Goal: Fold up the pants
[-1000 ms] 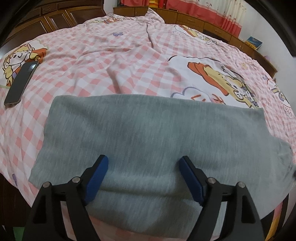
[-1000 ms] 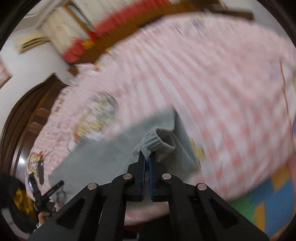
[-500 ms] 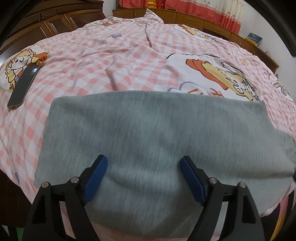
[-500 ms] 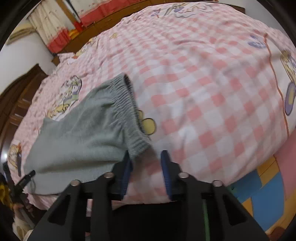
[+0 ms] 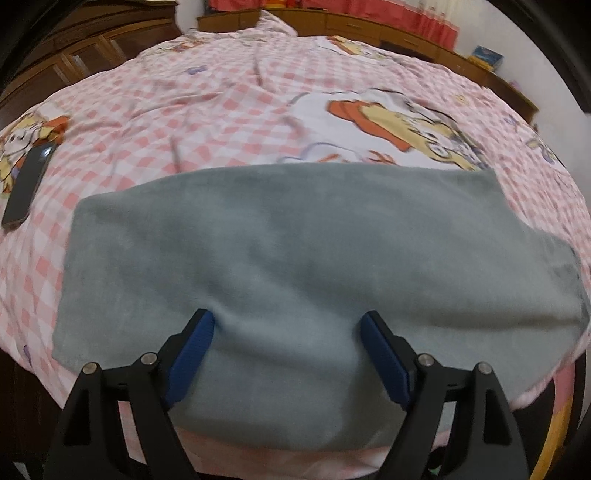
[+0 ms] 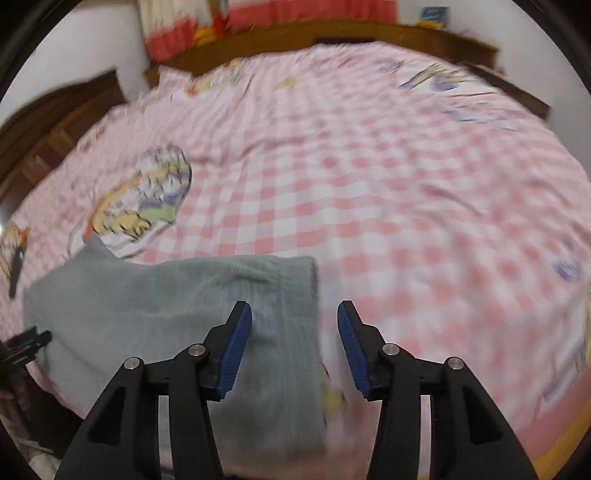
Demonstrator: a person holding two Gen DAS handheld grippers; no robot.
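Since a second ago my right gripper [image 6: 294, 317] has let go of the ribbed waistband it was pinching, and its jaws are opening now, with the waistband edge of the pants [image 6: 155, 302] lying between and below the blue pads but not pressed by them. On the left view little has changed: my left gripper [image 5: 286, 328] hangs with its jaws spread wide over the near edge of the grey pants [image 5: 295, 251], gripping nothing, though whether the fingertips brush the cloth I cannot tell.

Nearest to me, the pants lie flat as a long folded band across the near edge of the bed, on the pink checked sheet [image 5: 229, 110]. Their waistband end is at the right gripper, the other end toward the left one.

Farther out, a dark phone [image 5: 27, 184] rests on the sheet off to the left, well apart from the pants. Beyond, a cartoon print [image 5: 399, 129] shows on the sheet, then wooden furniture [image 5: 369, 26] and red curtains at the back.
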